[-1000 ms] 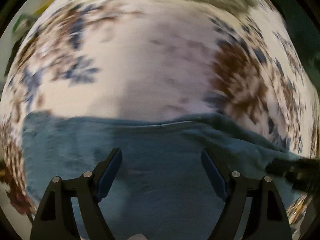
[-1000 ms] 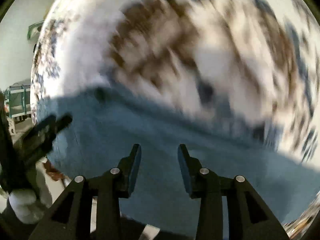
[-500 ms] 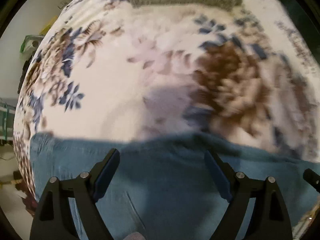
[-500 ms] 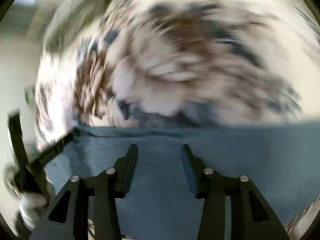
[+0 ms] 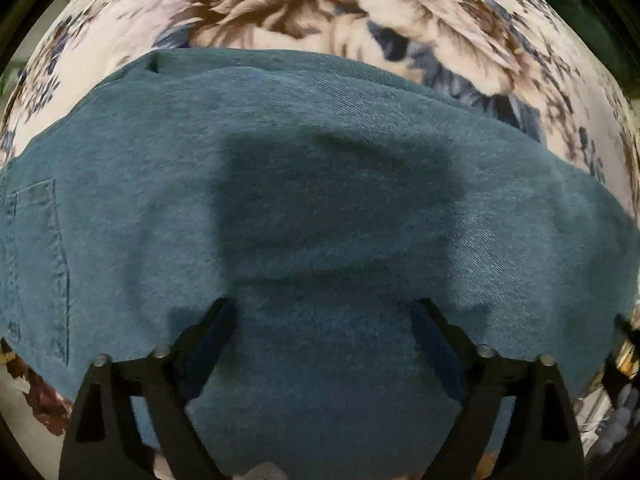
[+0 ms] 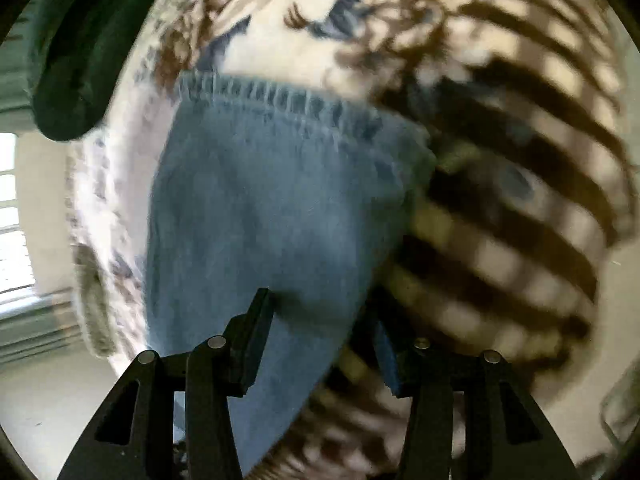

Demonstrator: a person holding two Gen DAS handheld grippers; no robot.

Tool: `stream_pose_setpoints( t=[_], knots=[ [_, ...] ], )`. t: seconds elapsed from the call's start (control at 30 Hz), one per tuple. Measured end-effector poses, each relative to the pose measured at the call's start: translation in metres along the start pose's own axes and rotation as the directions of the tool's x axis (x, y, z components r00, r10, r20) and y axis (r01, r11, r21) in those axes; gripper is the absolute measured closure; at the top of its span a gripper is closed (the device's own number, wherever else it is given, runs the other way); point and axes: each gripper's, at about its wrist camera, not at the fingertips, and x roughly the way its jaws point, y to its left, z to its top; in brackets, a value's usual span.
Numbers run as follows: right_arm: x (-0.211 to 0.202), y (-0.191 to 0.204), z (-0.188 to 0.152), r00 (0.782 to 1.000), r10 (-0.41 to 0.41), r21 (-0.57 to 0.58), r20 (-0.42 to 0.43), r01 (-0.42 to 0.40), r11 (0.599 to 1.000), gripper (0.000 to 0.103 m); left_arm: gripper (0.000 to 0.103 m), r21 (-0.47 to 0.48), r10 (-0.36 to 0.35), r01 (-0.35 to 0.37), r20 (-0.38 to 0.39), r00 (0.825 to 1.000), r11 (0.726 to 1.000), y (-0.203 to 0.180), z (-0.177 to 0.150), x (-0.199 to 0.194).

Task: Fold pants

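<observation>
Each hand-held gripper is matt black plastic. The left hand-held gripper (image 5: 322, 316) has two angular fingers (image 5: 212, 332) with triangular cut-outs, dark blue pads and silver screw heads at the pivots. The right hand-held gripper (image 6: 320, 328) has the same build.

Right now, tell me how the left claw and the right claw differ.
The left claw stands spread wide over flat blue pants, its jaws opening; the right claw is narrower, also opening. The left view shows a pocket; the right view shows a stitched hem. Neither claw grips cloth. Both hang over the floral cover.
</observation>
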Motion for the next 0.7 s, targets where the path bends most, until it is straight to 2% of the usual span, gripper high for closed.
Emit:
stream_pose_setpoints(
  t=[0.03,0.07,0.1,0.17,0.2,0.23,0.27,0.4,0.53,0.7],
  knots=[
    [0.003,-0.005,0.003,0.996,0.082,0.017,0.025,-0.082,0.996,0.051,0.000,-0.008,-0.007,0.007,0.000,1.000,1.000,0.000,0.003,0.003],
    [0.005,-0.008,0.007,0.984,0.174,0.025,0.049,-0.175,0.984,0.051,0.000,-0.016,-0.016,0.016,-0.001,1.000,1.000,0.000,0.004,0.006],
    [0.010,-0.011,0.010,0.971,0.231,0.032,0.063,-0.233,0.972,0.051,0.000,-0.023,-0.014,0.014,-0.005,1.000,1.000,0.000,0.007,0.009],
    [0.015,-0.014,0.017,0.946,0.315,0.044,0.077,-0.319,0.947,0.052,0.000,-0.022,0.004,-0.005,-0.010,1.000,1.000,-0.002,0.012,0.015],
    [0.021,-0.015,0.021,0.940,0.331,0.056,0.083,-0.336,0.940,0.056,0.000,-0.025,0.013,-0.013,-0.008,1.000,1.000,-0.004,0.013,0.016],
    [0.024,-0.016,0.023,0.941,0.324,0.062,0.095,-0.330,0.942,0.081,0.000,-0.030,0.020,-0.020,-0.004,1.000,0.999,-0.005,0.014,0.017],
    [0.025,-0.018,0.026,0.953,0.281,0.068,0.111,-0.289,0.955,0.097,0.000,-0.039,0.025,-0.025,-0.006,1.000,0.999,-0.006,0.016,0.017],
    [0.014,-0.013,0.025,0.962,0.222,0.055,0.156,-0.233,0.971,0.097,0.000,-0.041,0.033,-0.034,-0.026,0.999,0.999,-0.013,0.024,0.011],
    [-0.030,0.019,0.022,0.959,0.211,-0.042,0.189,-0.206,0.978,0.097,0.000,-0.049,0.023,-0.021,0.037,0.999,0.999,-0.011,0.033,-0.021],
    [-0.081,0.116,-0.019,0.945,0.247,-0.271,0.216,-0.185,0.945,0.097,0.000,-0.041,-0.024,0.031,0.151,0.988,0.999,0.009,0.036,-0.082]
  ],
)
